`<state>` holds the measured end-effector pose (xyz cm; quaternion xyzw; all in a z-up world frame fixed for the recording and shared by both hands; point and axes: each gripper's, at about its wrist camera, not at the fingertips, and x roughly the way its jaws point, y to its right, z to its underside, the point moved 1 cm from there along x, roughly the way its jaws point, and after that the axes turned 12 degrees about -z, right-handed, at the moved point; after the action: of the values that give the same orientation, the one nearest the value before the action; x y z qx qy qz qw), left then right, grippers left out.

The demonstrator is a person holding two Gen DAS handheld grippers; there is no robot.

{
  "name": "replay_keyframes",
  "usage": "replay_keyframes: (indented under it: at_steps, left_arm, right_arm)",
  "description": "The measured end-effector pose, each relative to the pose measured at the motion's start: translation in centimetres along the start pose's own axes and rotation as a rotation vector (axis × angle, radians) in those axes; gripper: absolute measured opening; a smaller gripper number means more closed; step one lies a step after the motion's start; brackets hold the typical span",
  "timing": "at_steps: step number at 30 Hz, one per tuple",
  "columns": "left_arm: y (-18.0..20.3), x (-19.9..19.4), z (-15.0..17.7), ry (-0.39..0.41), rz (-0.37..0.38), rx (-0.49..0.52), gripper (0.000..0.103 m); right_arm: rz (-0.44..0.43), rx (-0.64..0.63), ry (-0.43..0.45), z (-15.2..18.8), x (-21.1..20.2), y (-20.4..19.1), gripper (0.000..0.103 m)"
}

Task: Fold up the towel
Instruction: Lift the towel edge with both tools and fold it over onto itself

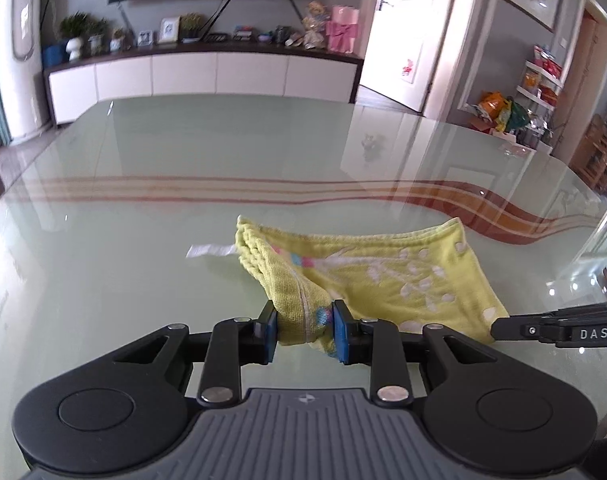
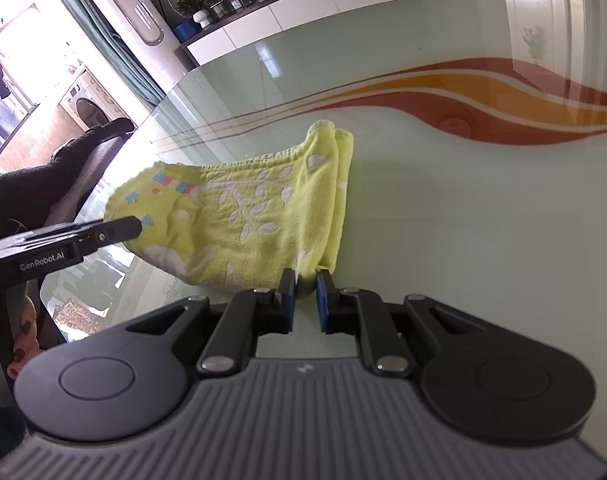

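— Where's the yellow-green terry towel with the white leaf print?

— On the pale green glass surface, partly doubled over (white tag sticking out).

— And the left gripper?

— Clamped on a bunched corner.

— The right gripper?

— Pinching the neighbouring corner, jaws nearly together.

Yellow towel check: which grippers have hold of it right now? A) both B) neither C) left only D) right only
A: the left gripper pinches a bunched corner of the yellow towel and the right gripper clamps another corner.
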<state>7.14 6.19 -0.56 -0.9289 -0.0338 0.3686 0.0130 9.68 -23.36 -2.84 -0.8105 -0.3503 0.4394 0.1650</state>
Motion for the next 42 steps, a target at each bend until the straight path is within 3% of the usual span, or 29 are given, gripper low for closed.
replay_keyframes:
  at_steps: [16, 30, 42]
  left_arm:
    - [7.8, -0.9, -2.2, 0.109, 0.176, 0.307, 0.030]
    - [13.4, 0.8, -1.0, 0.079, 0.295, 0.481, 0.030]
    - [15.6, 2.2, -0.5, 0.059, 0.309, 0.574, 0.030]
  right_arm:
    - [0.009, -0.034, 0.035, -0.1, -1.6, 0.0, 0.011]
    - [-0.011, -0.003, 0.045, 0.4, -1.8, 0.8, 0.012]
    - [-0.038, -0.005, 0.045, 0.6, -1.7, 0.9, 0.012]
